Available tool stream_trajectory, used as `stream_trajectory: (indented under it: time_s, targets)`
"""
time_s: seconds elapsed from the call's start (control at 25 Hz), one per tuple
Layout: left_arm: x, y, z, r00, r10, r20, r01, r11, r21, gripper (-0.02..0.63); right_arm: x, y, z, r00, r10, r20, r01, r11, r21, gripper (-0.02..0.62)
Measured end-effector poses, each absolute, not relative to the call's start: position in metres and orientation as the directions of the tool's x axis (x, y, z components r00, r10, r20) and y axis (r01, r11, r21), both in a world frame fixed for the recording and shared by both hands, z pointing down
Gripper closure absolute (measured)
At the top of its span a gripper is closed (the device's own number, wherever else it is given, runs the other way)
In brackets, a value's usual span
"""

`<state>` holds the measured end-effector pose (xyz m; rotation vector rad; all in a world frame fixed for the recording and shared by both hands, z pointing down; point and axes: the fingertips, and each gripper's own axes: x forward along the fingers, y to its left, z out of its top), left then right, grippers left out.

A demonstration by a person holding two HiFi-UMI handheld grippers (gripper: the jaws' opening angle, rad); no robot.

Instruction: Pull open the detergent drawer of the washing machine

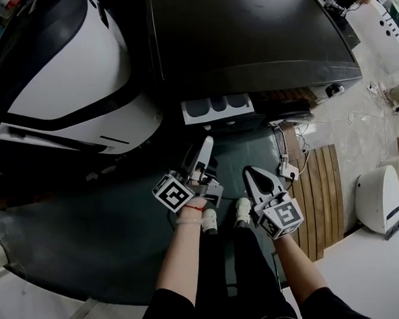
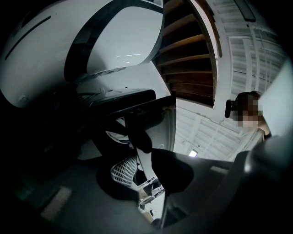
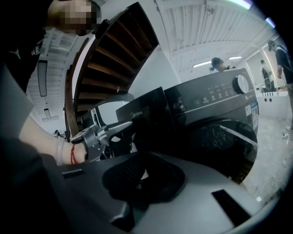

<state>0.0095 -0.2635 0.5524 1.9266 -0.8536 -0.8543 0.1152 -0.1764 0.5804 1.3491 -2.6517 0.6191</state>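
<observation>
The black washing machine (image 1: 246,38) stands ahead, and its white detergent drawer (image 1: 218,108) juts out of the front at the upper left with its compartments showing. My left gripper (image 1: 207,145) points up at the drawer's dark front panel (image 2: 132,109) from just below; its jaws stand apart and grip nothing that I can see. In the right gripper view the left gripper (image 3: 116,128) reaches toward that panel (image 3: 142,116). My right gripper (image 1: 253,172) hangs lower and to the right, away from the machine, pads together and empty.
A large white-and-black machine (image 1: 66,76) fills the left side. Cables and a plug (image 1: 287,165) lie on the floor by wooden slats (image 1: 323,195). A white appliance (image 1: 378,198) stands at the right. Someone's shoes (image 1: 208,220) are below the grippers. People (image 3: 219,64) stand beyond the washer.
</observation>
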Motion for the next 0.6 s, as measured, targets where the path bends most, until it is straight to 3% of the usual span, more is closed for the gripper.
stream_trajectory:
  time_s: [0.6]
  targets:
    - [0.016,-0.237,0.546,0.611,-0.75,-0.253,-0.183,-0.446,0.876,0.524,0.113,-0.152,0.571,-0.535,-0.805,0.256,-0.837,0.464,-0.29,0.582]
